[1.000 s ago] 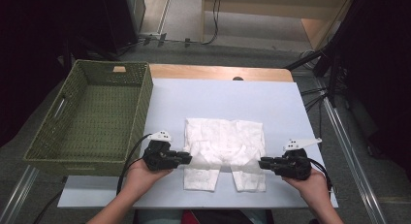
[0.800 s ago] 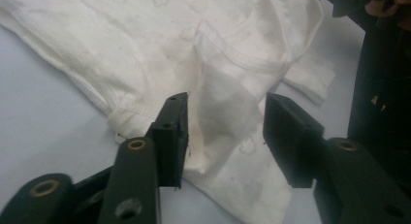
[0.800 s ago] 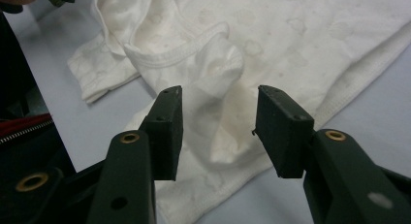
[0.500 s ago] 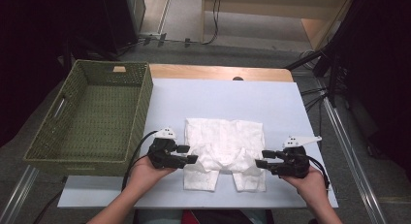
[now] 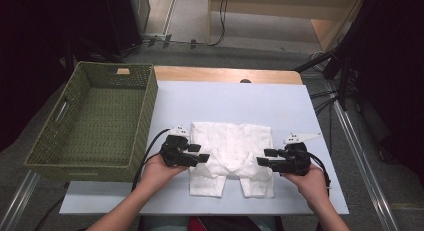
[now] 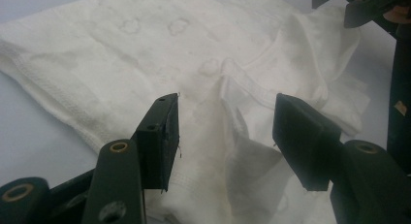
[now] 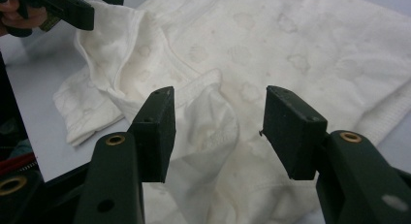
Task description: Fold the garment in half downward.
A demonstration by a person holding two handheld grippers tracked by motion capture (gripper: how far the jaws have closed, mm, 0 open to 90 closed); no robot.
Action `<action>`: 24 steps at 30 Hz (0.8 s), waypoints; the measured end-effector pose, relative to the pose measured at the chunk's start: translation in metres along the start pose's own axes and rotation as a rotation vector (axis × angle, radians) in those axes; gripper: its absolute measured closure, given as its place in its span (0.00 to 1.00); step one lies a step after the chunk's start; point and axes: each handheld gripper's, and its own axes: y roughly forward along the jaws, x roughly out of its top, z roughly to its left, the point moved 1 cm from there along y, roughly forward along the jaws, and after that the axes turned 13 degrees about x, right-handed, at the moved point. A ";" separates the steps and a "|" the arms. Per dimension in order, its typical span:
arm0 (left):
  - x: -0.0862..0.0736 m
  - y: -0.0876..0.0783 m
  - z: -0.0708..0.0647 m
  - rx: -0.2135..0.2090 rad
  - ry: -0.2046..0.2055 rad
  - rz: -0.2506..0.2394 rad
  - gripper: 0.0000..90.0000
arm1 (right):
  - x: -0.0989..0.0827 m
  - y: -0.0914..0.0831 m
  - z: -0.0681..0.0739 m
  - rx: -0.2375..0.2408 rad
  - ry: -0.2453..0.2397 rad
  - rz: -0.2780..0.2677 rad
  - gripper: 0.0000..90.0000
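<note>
— Looking down from the high view, what do you have?

— I have a white garment (image 5: 231, 155) lying on the pale sheet (image 5: 235, 98) that covers the table (image 5: 227, 74), near my edge. Its two short legs point toward me. The left tool (image 5: 204, 153) sits at the garment's left side and the right tool (image 5: 261, 157) at its right side, both aimed inward at the crotch area.

— Are the tools gripping it?

— No. I see both with jaws apart. Each pair has just been opening, and cloth lies between and beneath them, but the pads do not press on it. In the left gripper view the left tool (image 6: 225, 132) stands over a raised fold of garment (image 6: 203, 73); one pad (image 6: 162, 136) sits clear of the fabric ridge. In the right gripper view the right tool (image 7: 218, 132) frames a similar puckered fold of garment (image 7: 271, 44), again with a gap on either side.

— How does the cloth lie?

— Mostly flat across the upper part, bunched and rumpled in the middle between the two tools. A faint printed pattern shows on it, and a stitched hem runs along the edge.

— Anything else on the table?

— A green woven basket (image 5: 145, 106) stands at the left, just beside the sheet, well apart from the garment.
</note>
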 end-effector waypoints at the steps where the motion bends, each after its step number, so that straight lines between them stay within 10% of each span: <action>1: 0.001 0.001 0.000 0.000 0.002 0.002 0.48 | 0.001 0.002 0.000 0.001 0.002 0.003 0.49; 11: 0.011 0.016 0.000 -0.017 0.011 0.035 0.53 | 0.007 0.019 -0.005 -0.006 0.024 0.035 0.58; 24: 0.009 0.017 -0.003 -0.087 0.012 0.055 0.93 | 0.005 0.015 0.002 0.025 0.019 0.062 0.92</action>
